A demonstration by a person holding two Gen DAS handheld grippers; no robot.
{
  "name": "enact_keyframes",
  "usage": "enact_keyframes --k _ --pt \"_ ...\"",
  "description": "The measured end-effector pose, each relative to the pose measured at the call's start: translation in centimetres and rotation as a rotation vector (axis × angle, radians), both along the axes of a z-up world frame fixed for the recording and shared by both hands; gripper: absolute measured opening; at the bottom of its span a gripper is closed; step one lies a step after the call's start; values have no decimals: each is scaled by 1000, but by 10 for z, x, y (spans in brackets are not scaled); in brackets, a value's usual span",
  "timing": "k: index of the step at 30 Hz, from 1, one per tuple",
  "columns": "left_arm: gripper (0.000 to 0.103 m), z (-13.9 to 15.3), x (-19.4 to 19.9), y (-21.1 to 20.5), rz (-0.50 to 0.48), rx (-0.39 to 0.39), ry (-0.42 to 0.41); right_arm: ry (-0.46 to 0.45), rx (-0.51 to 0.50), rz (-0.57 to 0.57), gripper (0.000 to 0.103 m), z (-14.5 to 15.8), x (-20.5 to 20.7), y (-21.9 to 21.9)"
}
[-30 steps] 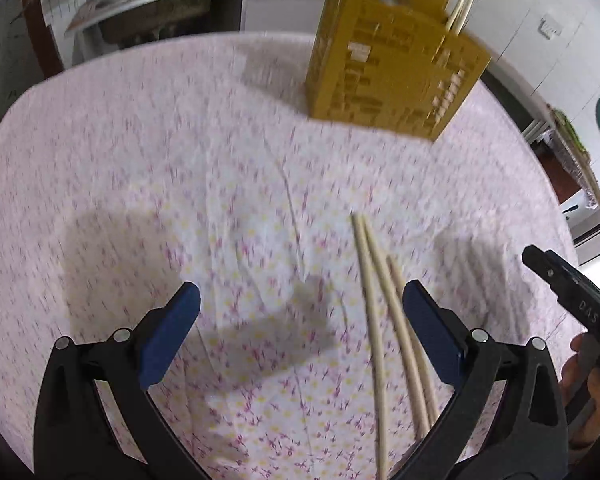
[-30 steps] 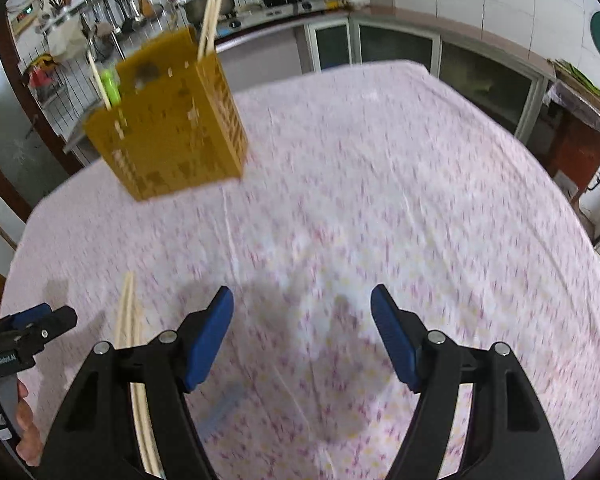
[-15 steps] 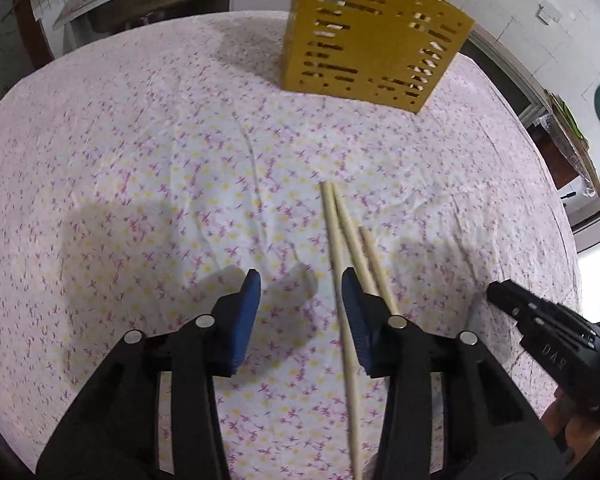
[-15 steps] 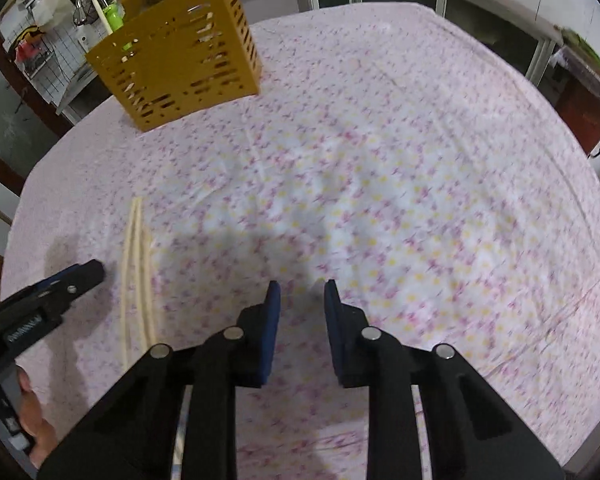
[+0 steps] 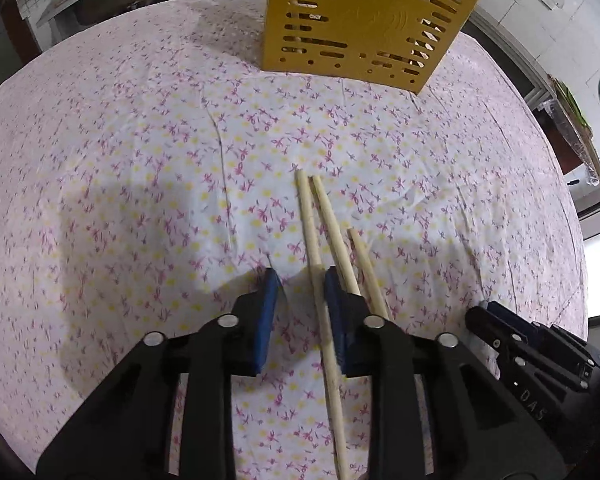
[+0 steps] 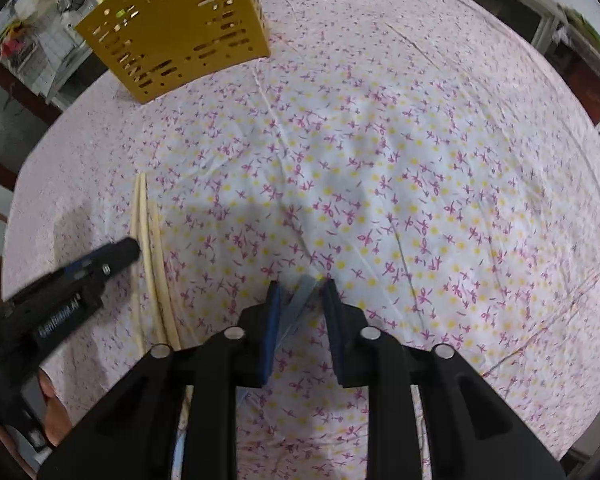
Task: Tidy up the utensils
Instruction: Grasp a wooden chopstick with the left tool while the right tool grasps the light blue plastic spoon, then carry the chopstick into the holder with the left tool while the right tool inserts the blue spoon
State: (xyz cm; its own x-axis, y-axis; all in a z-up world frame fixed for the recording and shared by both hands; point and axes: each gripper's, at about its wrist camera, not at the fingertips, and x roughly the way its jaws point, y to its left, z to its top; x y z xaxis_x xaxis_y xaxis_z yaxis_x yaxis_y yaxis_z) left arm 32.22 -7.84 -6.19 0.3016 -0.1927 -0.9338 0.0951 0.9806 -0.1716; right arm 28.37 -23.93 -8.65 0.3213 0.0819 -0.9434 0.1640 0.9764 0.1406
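Observation:
Three wooden chopsticks [image 5: 320, 232] lie side by side on the flowered tablecloth [image 5: 140, 184]; they also show in the right wrist view [image 6: 148, 240]. A yellow slotted utensil holder [image 5: 364, 20] stands at the far side with chopsticks inside; it also shows in the right wrist view [image 6: 172, 28]. My left gripper [image 5: 298, 280] hangs low over the chopsticks, jaws narrowly apart, the leftmost chopstick running between them, not gripped. My right gripper [image 6: 300, 290] is narrowly open over bare cloth with a thin grey-blue flat piece [image 6: 300, 300] lying between its fingers.
The right gripper's body [image 5: 532, 360] sits just right of the chopsticks in the left wrist view. The left gripper [image 6: 72, 280] shows beside them in the right wrist view. Kitchen counters and cabinets [image 6: 540, 4] surround the round table.
Both grippers went from wide open to nearly closed and dropped closer to the table. The left gripper moved over the chopsticks.

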Motion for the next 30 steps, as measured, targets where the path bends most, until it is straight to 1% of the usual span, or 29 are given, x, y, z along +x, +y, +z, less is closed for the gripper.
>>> enact_keyframes --k 1,5,9,13,21,24,26,28,30 --pt "13 -1 3 0 -3 -7 4 -4 3 4 17 0 0 0" --pt "7 -3 12 2 -17 -28 19 -35 20 16 12 0 1 -6" --pt "6 -2 16 -2 -47 -13 16 -62 20 30 9 8 0 -18" --pt "6 -1 25 -4 -65 -3 32 -91 -5 51 9 18 3 -23" --pt "7 -4 48 -10 -72 18 74 -117 -33 74 8 22 6 -26" --pt "7 -4 54 -12 -68 8 87 -132 -27 84 8 22 6 -28" --pt "6 -2 50 -11 -80 18 75 -150 -38 88 8 25 6 -30" --pt "5 2 47 -8 -85 31 47 -169 -27 91 8 28 7 -32" --pt "5 7 38 -5 -90 20 10 -198 -21 93 8 34 8 -35"
